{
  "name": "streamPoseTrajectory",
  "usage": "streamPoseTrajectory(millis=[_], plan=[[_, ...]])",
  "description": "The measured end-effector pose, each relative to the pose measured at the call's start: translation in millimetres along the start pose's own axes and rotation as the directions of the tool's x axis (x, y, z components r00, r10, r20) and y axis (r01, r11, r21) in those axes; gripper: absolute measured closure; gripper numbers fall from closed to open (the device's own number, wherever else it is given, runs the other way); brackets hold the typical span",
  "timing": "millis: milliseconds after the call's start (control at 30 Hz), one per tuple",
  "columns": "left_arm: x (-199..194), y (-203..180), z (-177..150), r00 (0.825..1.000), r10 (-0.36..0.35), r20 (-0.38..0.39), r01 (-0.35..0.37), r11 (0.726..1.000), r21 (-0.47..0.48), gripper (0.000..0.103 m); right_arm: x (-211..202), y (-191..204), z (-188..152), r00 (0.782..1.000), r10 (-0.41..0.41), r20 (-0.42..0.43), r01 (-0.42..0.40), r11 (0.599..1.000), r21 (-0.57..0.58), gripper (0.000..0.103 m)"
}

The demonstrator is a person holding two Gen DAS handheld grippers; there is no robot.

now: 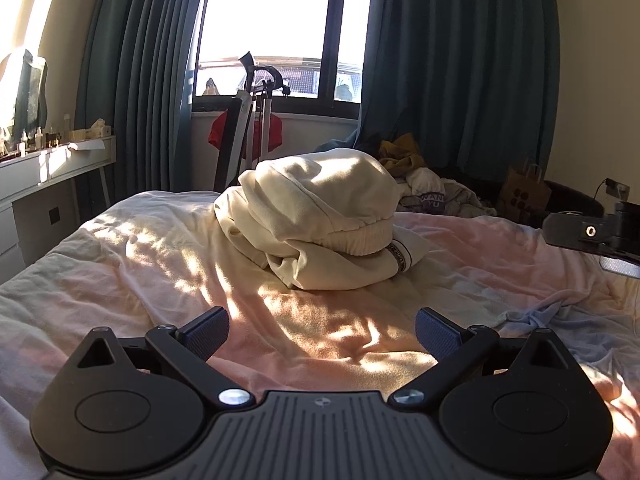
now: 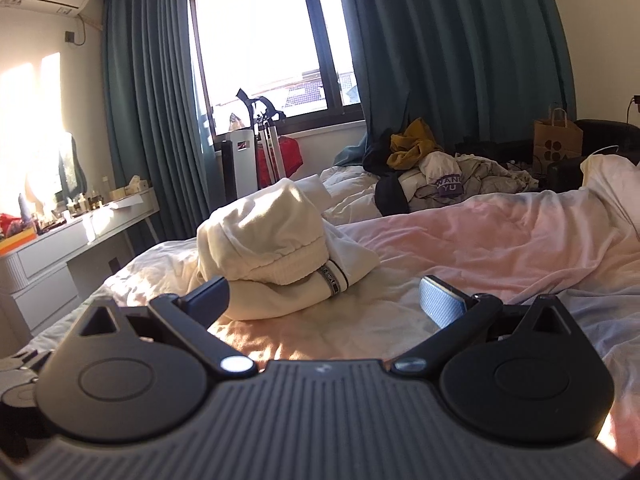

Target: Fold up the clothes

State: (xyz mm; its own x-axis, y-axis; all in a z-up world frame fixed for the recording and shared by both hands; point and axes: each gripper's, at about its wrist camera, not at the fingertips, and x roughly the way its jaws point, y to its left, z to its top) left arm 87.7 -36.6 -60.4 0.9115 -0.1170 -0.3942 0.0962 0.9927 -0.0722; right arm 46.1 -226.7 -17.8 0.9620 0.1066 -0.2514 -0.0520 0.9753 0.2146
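A cream garment [image 1: 320, 216] lies in a folded, bunched heap on the pink-and-white bed sheet [image 1: 160, 264]. It shows a ribbed hem and a small striped tag. My left gripper [image 1: 322, 330] is open and empty, hovering a short way in front of the heap. In the right wrist view the same cream garment [image 2: 276, 248] lies just ahead and to the left. My right gripper [image 2: 324, 300] is open and empty, close to the heap's near edge. Part of the right gripper body shows at the right edge of the left wrist view [image 1: 592, 232].
A pile of unfolded clothes [image 2: 436, 172] lies at the far side of the bed. A white dresser [image 2: 80, 236] with small items stands left. A paper bag [image 2: 556, 140] stands far right. Window, teal curtains [image 2: 440, 52] and a folded stand [image 1: 244, 128] are behind.
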Motion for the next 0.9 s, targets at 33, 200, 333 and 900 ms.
streamPoseTrajectory(millis=[33, 200, 333, 900], plan=[[7.9, -3.3, 4.8, 1.000, -0.008, -0.002, 0.008, 1.000, 0.000, 0.003, -0.8, -3.7, 1.2, 1.000, -0.004, 0.006, 0.004, 1.000, 0.020, 0.000], [65.8, -29.8, 26.5, 1.000, -0.021, -0.005, 0.021, 0.996, 0.083, 0.003, -0.7, -23.2, 3.8, 1.000, 0.006, 0.017, -0.008, 0.992, 0.129, 0.000], [128.0, -60.3, 38.9, 1.000, 0.005, 0.016, -0.008, 0.980, 0.200, 0.003, 5.0, -39.5, 2.3, 1.000, -0.001, 0.013, -0.001, 0.983, 0.184, 0.000], [282.0, -102.1, 45.5, 0.961, 0.236, 0.142, -0.275, 0.823, 0.497, 0.063, 74.8, -110.6, -41.3, 0.995, -0.046, -0.088, 0.077, 0.919, 0.387, 0.000]])
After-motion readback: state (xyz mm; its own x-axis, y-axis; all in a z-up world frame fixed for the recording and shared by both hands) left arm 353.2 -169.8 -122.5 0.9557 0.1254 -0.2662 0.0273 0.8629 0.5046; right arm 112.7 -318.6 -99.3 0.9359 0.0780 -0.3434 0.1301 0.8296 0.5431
